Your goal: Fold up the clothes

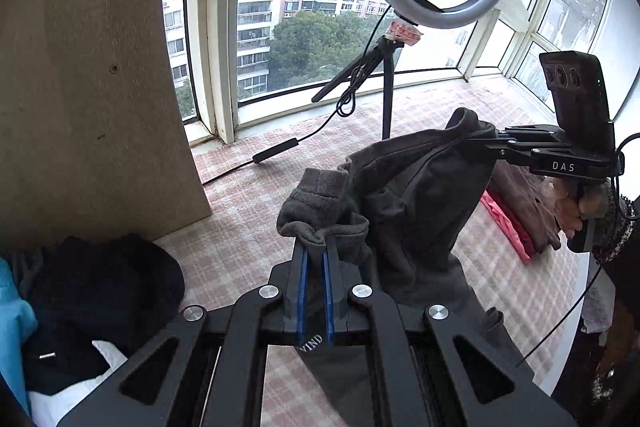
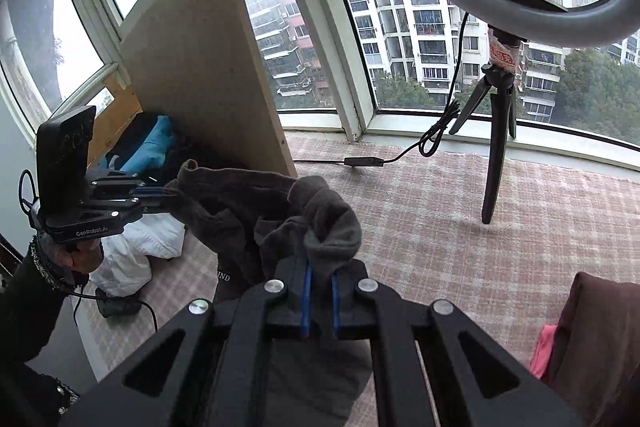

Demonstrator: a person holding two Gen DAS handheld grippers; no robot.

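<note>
Left wrist view shows the left gripper (image 1: 316, 247) and right gripper (image 1: 486, 141) each clamped on the grey garment (image 1: 404, 195), hanging above the checked cloth (image 1: 248, 227); keep it taut and level.

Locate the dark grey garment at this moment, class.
The dark grey garment hangs above the checked cover, pinched between the left gripper and the right gripper, in front of the ring light's tripod.

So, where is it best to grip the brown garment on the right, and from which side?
Grip the brown garment at its upper edge, coming from above. It lies in a heap over pink cloth, so only that top fold stands free.
</note>
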